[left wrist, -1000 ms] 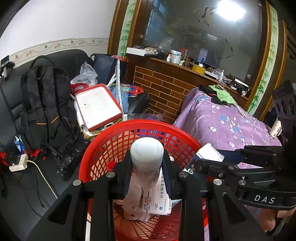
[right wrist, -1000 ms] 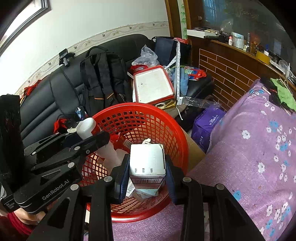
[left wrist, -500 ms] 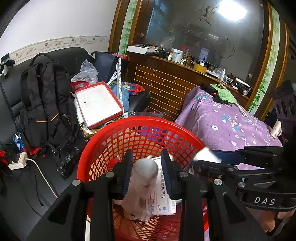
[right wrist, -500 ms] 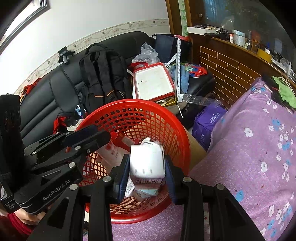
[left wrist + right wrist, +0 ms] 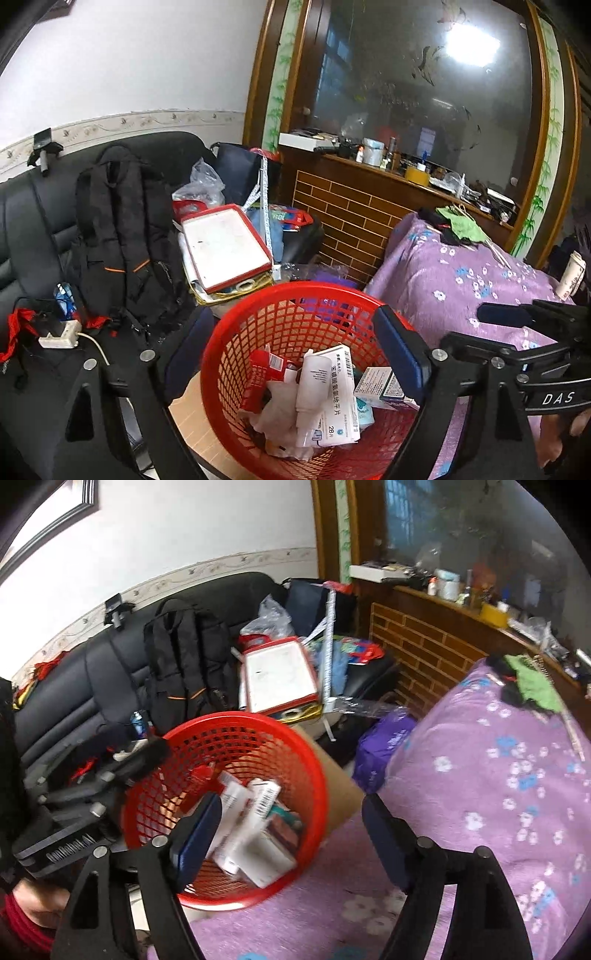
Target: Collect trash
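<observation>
L gripper [image 5: 295,354]: jaws opening wide, nothing betw. them; hangs right over basket.
R gripper [image 5: 291,834]: jaws opening too, empty; basket lies ahead & to its left.
Next move, my guess: no trash seen left on purple cloth [image 5: 480,775] near either tool; both about equally close to basket.
Basket [image 5: 295,291]: red mesh, upright, beside cloth edge.
Contents: white bottle [image 5: 312,384] lying lengthwise atop med. box [image 5: 341,398]; red carton [image 5: 264,373], small cartons, tissue.
Far: black backpack [image 5: 122,236] on sofa, white tray [image 5: 225,247].
</observation>
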The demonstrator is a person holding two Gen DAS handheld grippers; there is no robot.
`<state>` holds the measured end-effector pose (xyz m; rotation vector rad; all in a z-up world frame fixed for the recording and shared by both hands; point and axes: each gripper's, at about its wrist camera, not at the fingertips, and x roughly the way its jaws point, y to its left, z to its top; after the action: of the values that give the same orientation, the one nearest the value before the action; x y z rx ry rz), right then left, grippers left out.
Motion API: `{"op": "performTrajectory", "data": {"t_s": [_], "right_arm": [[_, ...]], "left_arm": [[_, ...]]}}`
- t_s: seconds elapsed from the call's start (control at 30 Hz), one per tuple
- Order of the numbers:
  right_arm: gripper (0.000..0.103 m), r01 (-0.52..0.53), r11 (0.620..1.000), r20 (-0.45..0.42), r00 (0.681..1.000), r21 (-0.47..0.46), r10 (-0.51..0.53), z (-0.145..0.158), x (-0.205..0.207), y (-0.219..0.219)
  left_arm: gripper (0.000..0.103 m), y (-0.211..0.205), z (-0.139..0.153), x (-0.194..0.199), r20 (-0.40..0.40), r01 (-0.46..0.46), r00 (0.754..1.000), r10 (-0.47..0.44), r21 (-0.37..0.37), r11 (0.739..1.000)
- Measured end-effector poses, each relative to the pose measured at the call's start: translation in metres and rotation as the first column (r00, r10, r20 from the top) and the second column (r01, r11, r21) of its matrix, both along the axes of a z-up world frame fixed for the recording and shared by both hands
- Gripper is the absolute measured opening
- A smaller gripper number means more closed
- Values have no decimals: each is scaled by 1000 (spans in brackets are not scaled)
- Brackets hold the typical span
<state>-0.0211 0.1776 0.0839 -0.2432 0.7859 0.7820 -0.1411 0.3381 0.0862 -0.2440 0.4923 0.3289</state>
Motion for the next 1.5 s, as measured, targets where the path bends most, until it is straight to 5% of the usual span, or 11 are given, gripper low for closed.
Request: {"op": "performTrajectory", "data": {"t_s": [0.2,0.37,0.63,0.87,1.03,1.5], "right_arm": [[86,87,995,59,995,-41,-85,1,-2,-29],[89,141,987,124,984,-75,-131,2,-18,-55],[94,199,979,186,965,-54,-186,5,-56,-102],[96,245,968,246,943,-48,-226,6,-84,-126],[98,265,964,270,931,-39,-245,7,-96,-139],[98,274,961,285,924,-32,-254,7,-104,-146]], "left_arm": [[96,-9,10,-9,-1,-58,998,58,53,997],[99,-29,19,-21,-34,-141,988,149,174,975],[103,-63,21,-37,-70,-144,984,166,247,958],[103,-80,20,-48,-56,-190,978,201,166,968],[103,-95,18,-45,-102,-192,970,219,224,955],[103,-99,15,-50,-83,-219,967,242,223,950]]}}
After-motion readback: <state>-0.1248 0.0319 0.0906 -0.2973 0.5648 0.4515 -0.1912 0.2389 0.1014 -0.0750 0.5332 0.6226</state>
